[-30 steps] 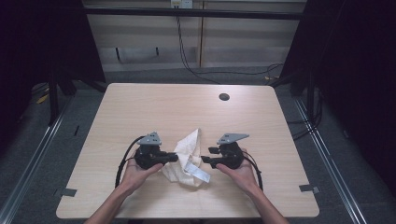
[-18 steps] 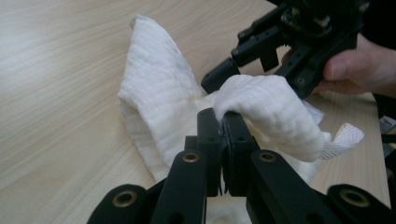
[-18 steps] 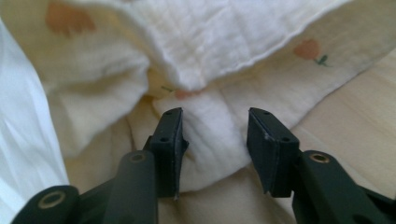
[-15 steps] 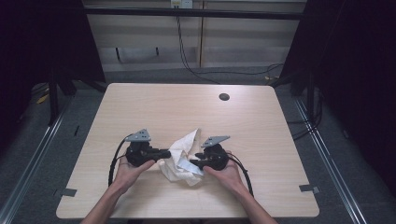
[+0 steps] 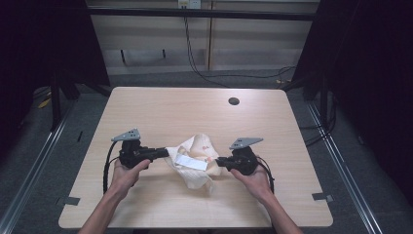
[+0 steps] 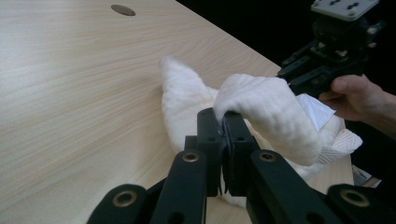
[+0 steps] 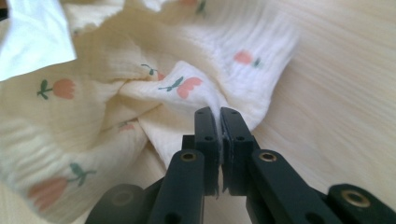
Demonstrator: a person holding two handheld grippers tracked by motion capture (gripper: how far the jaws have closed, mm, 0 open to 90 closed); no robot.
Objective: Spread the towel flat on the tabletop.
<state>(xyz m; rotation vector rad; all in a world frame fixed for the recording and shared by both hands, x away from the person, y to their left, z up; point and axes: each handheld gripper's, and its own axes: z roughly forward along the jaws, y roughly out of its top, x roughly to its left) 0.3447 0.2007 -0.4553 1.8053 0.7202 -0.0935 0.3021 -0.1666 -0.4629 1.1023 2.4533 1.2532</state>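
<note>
Cloth: a cream muslin cloth printed with small red tulips lies bunched on the near half of the wooden table, between the 2 grippers, with a white label showing on top.
Left gripper: the left gripper is clamped on the cloth's left edge; in the left gripper view a fold of fabric rises out of the closed jaws and droops over them.
Right gripper: the right gripper has just been closing, and in the right gripper view its jaws meet on a thin pinch of a printed corner.
Step in hand: likely lifting and spreading the cloth by these 2 holds.
Risk 1: the right pinch looks shallow, so the corner may slide out once the hands pull apart.
Risk 2: the holds may not be matching corners; the cloth would then hang twisted instead of opening flat.
Risk 3: each jaw may have caught more than 1 layer, which would keep the folds locked together.
Risk 4: a hard outward pull against the bunched middle could strain the thin weave or tug at the label.
Clearance: the round hole in the tabletop sits well apart from the cloth, so snagging there looks unlikely.
</note>
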